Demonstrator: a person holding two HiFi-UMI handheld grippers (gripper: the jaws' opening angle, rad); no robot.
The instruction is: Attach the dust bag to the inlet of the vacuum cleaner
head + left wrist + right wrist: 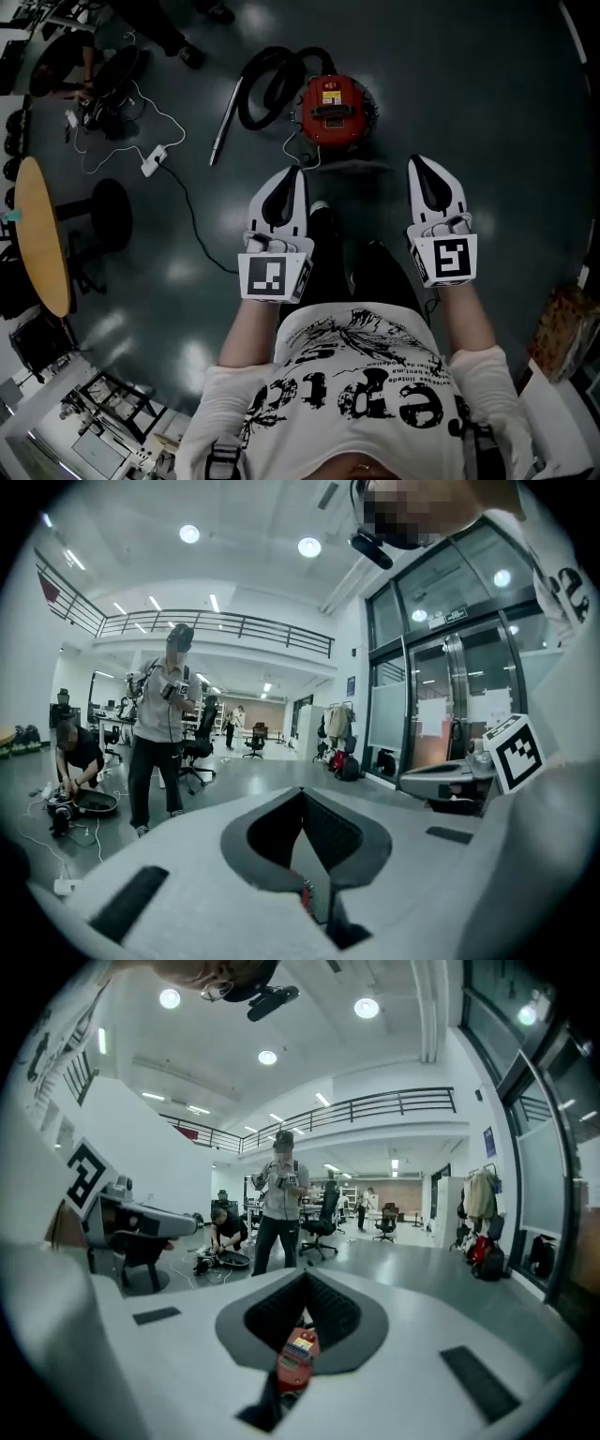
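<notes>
head view: left gripper (292, 171) and right gripper (419, 161) both closed, empty, held well above red vacuum cleaner (330, 110) on floor. no dust bag in sight; vacuum looks closed up, so attachment probably done.

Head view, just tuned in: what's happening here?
A person holds a gripper in each hand, out in front. The left gripper and right gripper both have their jaws shut with nothing between them, and neither touches anything. The red vacuum stands on the floor ahead, its black hose coiled beside it. No dust bag is in view, so the attaching is not under way.
</notes>
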